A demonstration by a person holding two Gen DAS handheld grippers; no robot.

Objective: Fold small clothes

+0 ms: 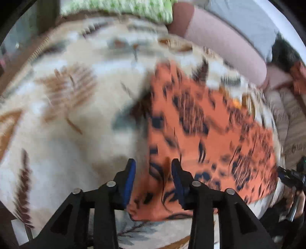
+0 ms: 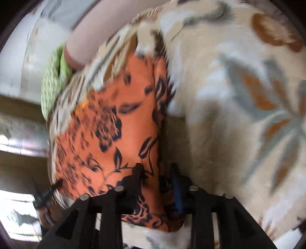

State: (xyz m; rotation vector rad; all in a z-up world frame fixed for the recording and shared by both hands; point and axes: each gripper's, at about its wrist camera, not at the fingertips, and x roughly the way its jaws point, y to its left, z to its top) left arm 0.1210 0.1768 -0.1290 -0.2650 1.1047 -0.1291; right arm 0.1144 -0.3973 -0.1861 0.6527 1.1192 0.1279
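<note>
An orange garment with a dark floral print point(image 1: 206, 134) lies on a cream blanket with leaf patterns point(image 1: 76, 115). My left gripper point(image 1: 154, 168) stands with its blue-padded fingers apart, astride the garment's near left edge. In the right wrist view the same garment point(image 2: 114, 124) lies left of centre. My right gripper point(image 2: 156, 172) has its jaws apart around the garment's near right edge, cloth bunched between them. Both views are motion-blurred. The other gripper point(image 1: 292, 178) shows at the far right of the left wrist view.
A green knitted cloth point(image 1: 122, 9) lies at the blanket's far edge, also seen in the right wrist view point(image 2: 55, 84). A pink cushion or bolster point(image 1: 225, 44) runs along the back. Open blanket spreads left of the garment point(image 2: 239, 95).
</note>
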